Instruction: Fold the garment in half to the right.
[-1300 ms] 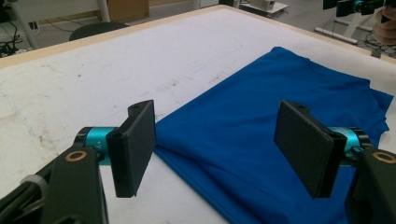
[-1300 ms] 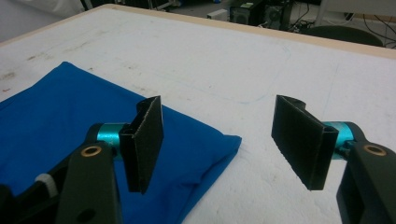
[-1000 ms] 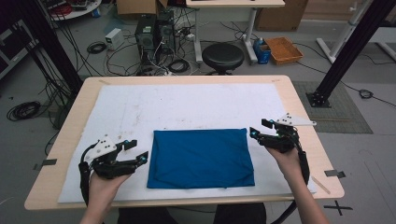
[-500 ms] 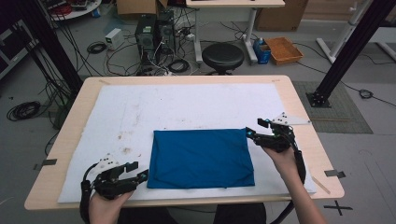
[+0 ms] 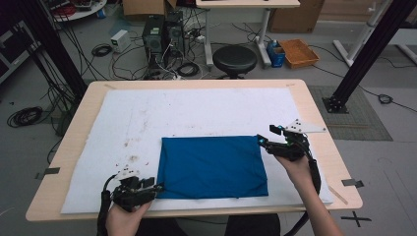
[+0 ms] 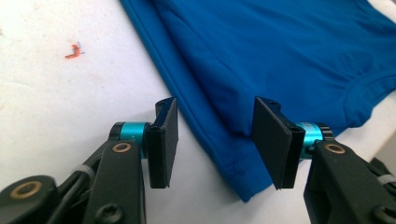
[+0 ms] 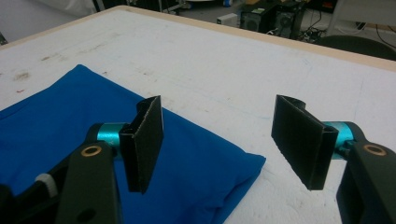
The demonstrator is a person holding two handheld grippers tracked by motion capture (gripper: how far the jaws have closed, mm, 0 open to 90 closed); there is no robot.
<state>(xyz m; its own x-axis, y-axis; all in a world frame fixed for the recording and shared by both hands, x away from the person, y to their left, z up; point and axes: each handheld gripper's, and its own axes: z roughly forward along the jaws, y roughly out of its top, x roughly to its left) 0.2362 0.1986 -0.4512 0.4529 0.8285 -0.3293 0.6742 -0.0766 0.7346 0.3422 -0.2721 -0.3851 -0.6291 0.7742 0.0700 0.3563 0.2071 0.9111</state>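
On white table cover (image 5: 196, 113): folded blue cloth (image 5: 212, 166), lying flat near front edge. Left gripper (image 5: 156, 187) at its near left corner, jaws spread wide, holding nothing. Right gripper (image 5: 265, 139) at far right corner, likewise spread, empty

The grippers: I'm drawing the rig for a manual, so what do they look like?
Both the left gripper and the right gripper are black, with flat rectangular black fingers on teal collars and brass-coloured pivot pins. A black cable trails from each. The right one carries a grey three-cornered plate on top. The forearms look bare; no sleeves visible.
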